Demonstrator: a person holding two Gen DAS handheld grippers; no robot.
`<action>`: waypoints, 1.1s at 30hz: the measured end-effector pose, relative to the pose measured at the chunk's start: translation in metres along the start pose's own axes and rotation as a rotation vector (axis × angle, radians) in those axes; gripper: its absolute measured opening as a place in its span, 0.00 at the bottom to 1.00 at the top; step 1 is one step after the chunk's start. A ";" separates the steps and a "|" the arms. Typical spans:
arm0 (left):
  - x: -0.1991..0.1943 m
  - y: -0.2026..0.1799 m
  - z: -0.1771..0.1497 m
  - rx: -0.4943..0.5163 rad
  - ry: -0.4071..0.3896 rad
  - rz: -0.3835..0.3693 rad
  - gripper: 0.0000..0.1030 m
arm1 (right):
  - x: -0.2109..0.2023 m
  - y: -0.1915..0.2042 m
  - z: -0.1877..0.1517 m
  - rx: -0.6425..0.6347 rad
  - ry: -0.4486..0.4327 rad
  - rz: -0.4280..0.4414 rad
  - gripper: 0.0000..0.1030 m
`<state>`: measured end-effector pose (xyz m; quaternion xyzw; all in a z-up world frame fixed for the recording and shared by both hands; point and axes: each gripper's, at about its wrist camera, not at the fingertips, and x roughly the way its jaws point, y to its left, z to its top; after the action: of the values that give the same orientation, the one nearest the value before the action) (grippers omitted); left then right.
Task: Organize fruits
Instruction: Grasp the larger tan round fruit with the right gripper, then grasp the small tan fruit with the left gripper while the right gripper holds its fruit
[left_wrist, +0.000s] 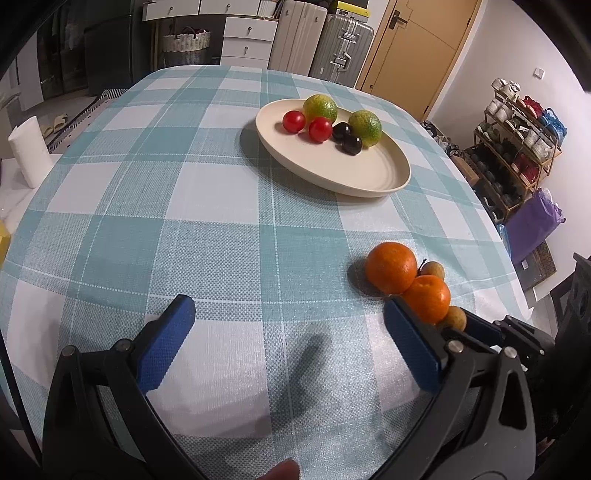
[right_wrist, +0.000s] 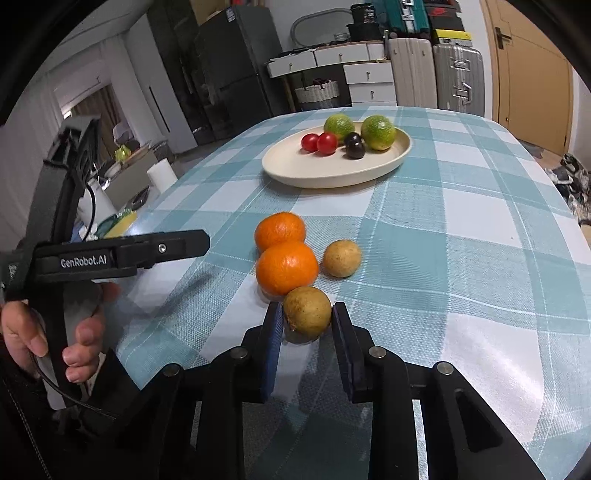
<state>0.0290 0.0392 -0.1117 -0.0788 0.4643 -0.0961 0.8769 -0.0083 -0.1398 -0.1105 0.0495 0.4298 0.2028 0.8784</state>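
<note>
A cream oval plate holds two green limes, two red tomatoes and two dark plums. Two oranges and two small brown fruits lie on the checked cloth nearer me. My right gripper has its blue pads on both sides of the nearer brown fruit, which rests on the cloth. My left gripper is open and empty over bare cloth, left of the oranges. The other brown fruit lies beside the oranges.
The table has a blue and white checked cloth. A paper towel roll stands past the left edge. Suitcases, drawers and a door stand behind the table. A shoe rack stands to the right.
</note>
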 end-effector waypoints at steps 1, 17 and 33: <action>0.000 -0.001 0.001 0.002 0.000 0.000 0.99 | -0.002 -0.002 0.000 0.006 -0.004 0.000 0.27; 0.004 -0.026 0.017 0.071 -0.003 -0.015 0.99 | -0.017 -0.019 -0.004 0.065 -0.048 0.010 0.27; 0.009 -0.128 0.054 0.461 0.030 -0.122 0.99 | -0.043 -0.053 -0.005 0.152 -0.123 -0.002 0.27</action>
<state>0.0663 -0.0844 -0.0593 0.0970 0.4373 -0.2533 0.8574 -0.0192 -0.2061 -0.0962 0.1280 0.3893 0.1651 0.8971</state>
